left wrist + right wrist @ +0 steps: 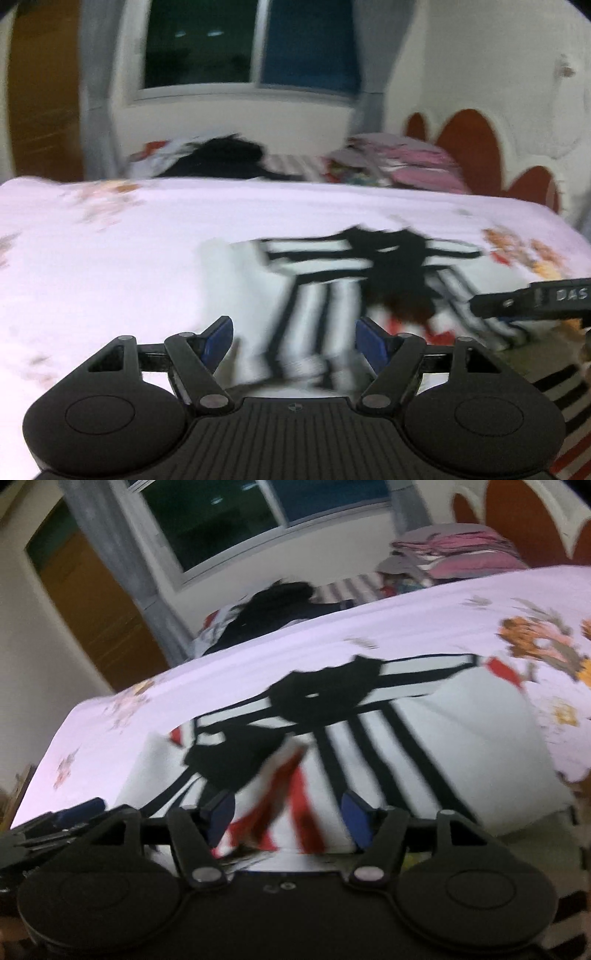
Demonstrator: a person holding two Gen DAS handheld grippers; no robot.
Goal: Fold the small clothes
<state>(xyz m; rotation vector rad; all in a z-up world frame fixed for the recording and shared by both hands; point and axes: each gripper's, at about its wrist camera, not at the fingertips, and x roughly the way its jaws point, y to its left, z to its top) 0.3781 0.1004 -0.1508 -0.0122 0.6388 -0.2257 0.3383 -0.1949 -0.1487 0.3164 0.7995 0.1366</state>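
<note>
A small white garment (314, 280) with black stripes, a black print and red marks lies spread on the pink floral bedsheet (110, 258). My left gripper (293, 339) is open, its blue pads apart over the garment's near edge. The right gripper's side (532, 299) shows at the right of the left wrist view. In the right wrist view the same garment (406, 746) fills the middle, and my right gripper (288, 821) is open over its near red-marked edge, holding nothing. The left gripper (55, 823) shows at the far left there.
A pile of dark and mixed clothes (221, 155) and folded pink clothes (406, 158) lie at the bed's far side. Behind are a window (251, 44), a curtain, a wooden door (92, 602) and a red and white headboard (469, 144).
</note>
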